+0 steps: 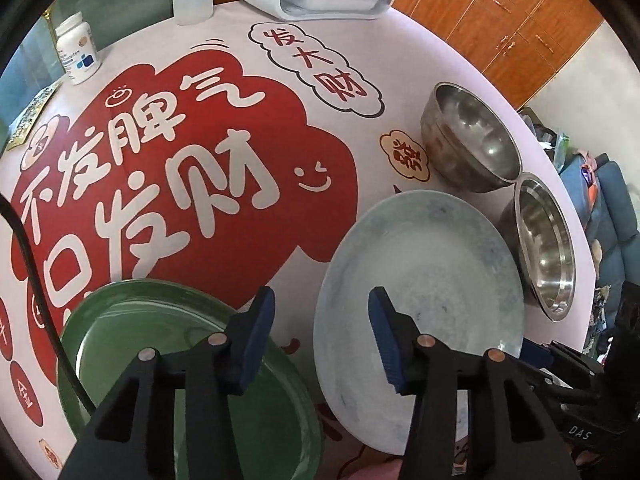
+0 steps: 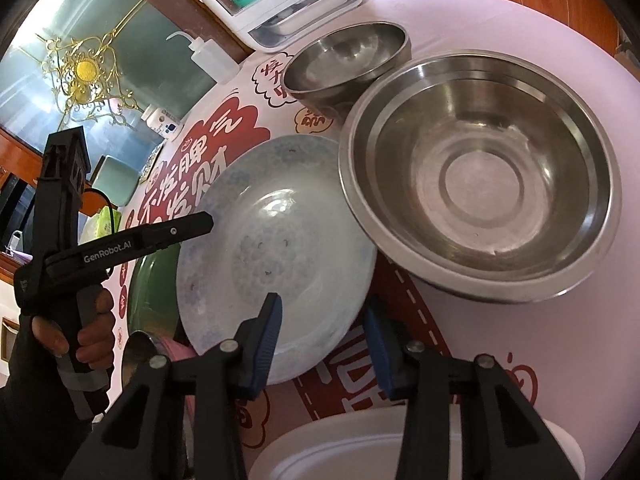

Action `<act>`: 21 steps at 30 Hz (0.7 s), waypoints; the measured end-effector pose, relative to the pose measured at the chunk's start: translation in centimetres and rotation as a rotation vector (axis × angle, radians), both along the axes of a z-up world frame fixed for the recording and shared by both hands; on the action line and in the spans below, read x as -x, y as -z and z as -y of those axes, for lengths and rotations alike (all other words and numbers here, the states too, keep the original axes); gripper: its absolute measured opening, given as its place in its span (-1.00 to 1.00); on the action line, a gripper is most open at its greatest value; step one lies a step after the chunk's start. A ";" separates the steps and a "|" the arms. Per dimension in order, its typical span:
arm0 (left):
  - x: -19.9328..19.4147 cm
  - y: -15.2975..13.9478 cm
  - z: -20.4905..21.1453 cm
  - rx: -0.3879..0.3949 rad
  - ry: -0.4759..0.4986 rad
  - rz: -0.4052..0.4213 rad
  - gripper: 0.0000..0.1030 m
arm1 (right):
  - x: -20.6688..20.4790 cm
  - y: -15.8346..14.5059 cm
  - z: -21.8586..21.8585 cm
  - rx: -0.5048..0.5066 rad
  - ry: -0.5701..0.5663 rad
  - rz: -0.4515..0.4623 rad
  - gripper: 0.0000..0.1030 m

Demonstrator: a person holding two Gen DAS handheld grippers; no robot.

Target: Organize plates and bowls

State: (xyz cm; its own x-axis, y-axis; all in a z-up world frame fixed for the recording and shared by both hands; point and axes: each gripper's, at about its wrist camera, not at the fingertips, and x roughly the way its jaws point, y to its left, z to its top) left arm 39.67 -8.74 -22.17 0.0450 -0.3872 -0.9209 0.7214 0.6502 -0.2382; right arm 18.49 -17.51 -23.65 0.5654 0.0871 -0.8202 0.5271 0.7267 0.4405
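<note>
Left hand-held gripper (image 1: 322, 336) part open, jaws straddling near rim of pale blue plate (image 1: 420, 264), pads not pressing, nothing held. Right hand-held gripper (image 2: 322, 344) likewise part open astride same plate's opposite rim, empty. Plate flat on bench (image 1: 360, 60), round, no long axis; both hands equally near. Green plate (image 1: 160, 340) just left, rims nearly touching. Two steel bowls (image 1: 472, 136) beyond, upright, side by side.
</note>
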 end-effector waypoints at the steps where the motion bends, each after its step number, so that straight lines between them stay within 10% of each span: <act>1: 0.0 0.1 0.0 -0.002 0.001 -0.002 -0.18 | 0.0 0.0 0.0 0.001 -0.001 -0.002 -0.22; 21: 1.4 1.5 1.3 -0.053 0.036 -0.010 -0.48 | 0.5 0.3 0.7 0.007 0.017 -0.024 -0.64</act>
State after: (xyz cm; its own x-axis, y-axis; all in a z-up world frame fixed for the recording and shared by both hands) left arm 38.30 -10.05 -23.69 0.0221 -0.3390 -0.9405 0.7424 0.6357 -0.2116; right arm 18.03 -18.17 -23.94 0.5466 0.0719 -0.8343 0.5496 0.7208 0.4223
